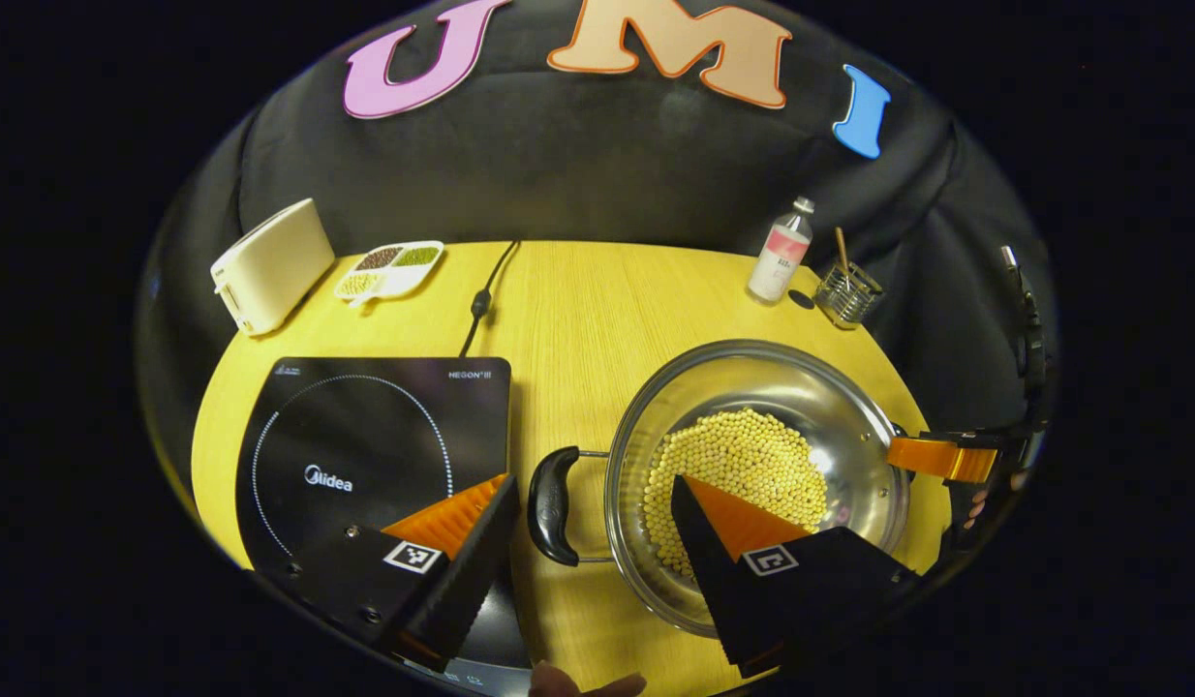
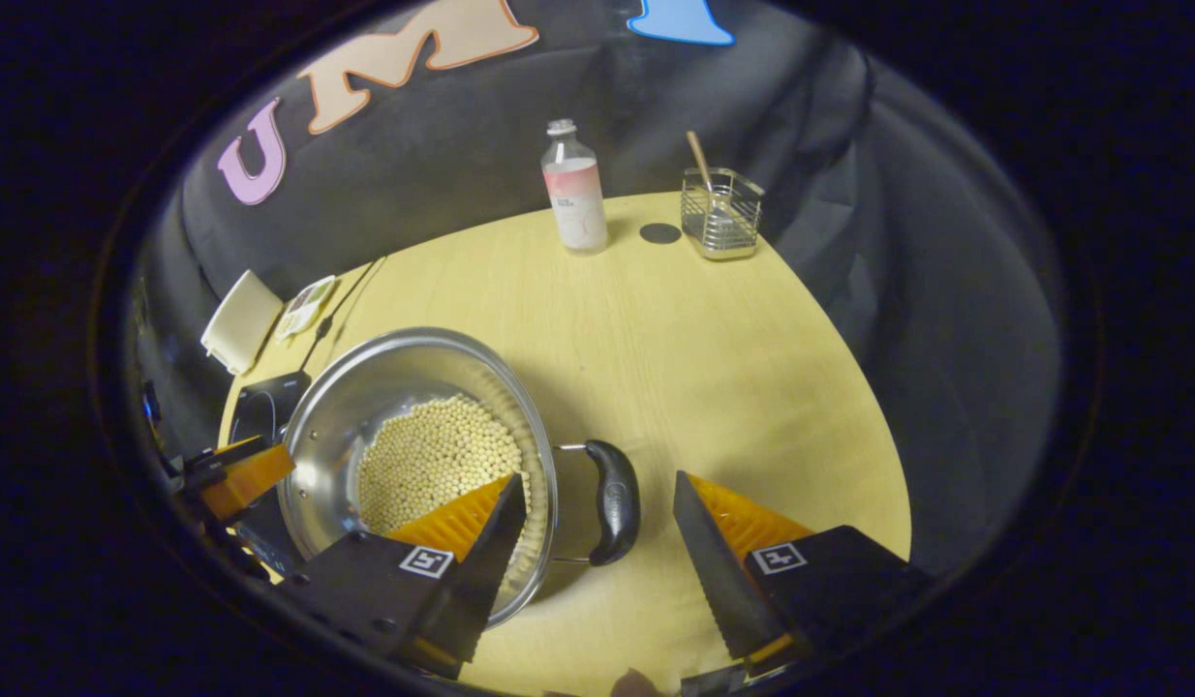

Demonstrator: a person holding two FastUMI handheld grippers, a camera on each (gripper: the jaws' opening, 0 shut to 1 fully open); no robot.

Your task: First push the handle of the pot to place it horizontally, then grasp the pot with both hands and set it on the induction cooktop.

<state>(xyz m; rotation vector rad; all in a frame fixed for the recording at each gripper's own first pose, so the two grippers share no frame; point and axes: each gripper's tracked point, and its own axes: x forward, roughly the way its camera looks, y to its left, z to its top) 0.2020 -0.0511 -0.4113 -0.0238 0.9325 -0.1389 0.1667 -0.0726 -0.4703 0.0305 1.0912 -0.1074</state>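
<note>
On bench, pot [image 1: 752, 465] handles sat level; both-hand grasp step. Left tongs [image 1: 588, 528] and right tongs [image 2: 597, 523] apart, straddling handles. Next: close, lift onto cooktop [image 1: 365, 445].

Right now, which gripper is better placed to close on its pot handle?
Right gripper, marginally: its open fingers straddle the black handle nearly centred. The left gripper also straddles the other handle, but off-centre.

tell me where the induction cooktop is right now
In the left gripper view the induction cooktop lies on the yellow table, left of the pot, with the white toaster behind it.
</note>
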